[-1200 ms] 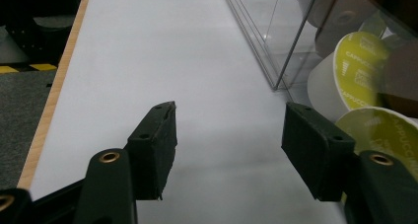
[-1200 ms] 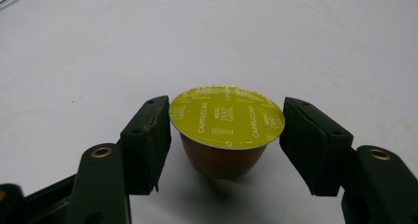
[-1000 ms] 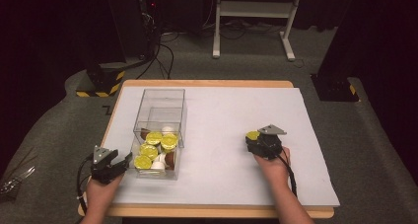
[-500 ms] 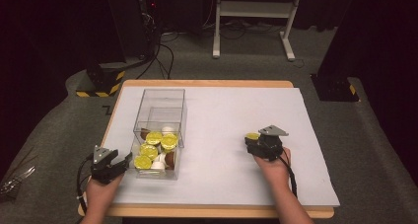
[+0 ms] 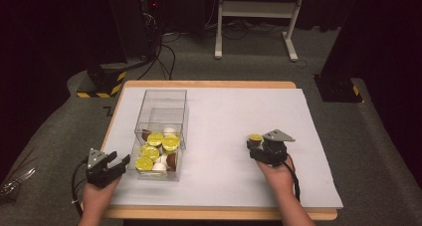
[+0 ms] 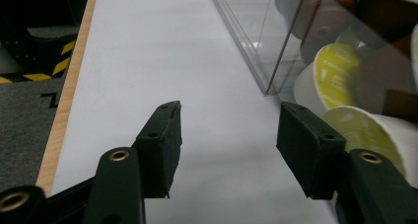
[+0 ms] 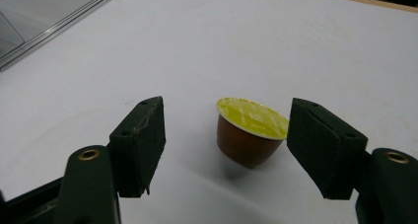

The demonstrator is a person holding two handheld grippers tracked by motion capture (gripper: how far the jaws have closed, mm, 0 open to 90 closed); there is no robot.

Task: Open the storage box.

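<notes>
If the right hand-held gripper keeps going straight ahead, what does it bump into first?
Probably the brown capsule with the yellow lid: it stands upright on the white table cover, just ahead between the open jaws of the right hand-held gripper.

- White-covered table (image 5: pixel 219 116) with a wooden edge; dark floor, cables and a white metal stand (image 5: pixel 256 17) behind it.
- Clear plastic box (image 5: pixel 160 131) on the table's left part, holding yellow-lidded capsules (image 5: pixel 155 151) plus some brown and white ones.
- Left gripper (image 5: pixel 112 167) in the person's left hand, at the table's near left edge, just beside the box's near corner; jaws apart, nothing between them, having just been closing a little.
- Right gripper (image 5: pixel 255 147) right of centre, well apart from the box.
- Single capsule (image 5: pixel 255 138), yellow lid up, at the right gripper's tips; probably not pinched, hard to tell here.
</notes>
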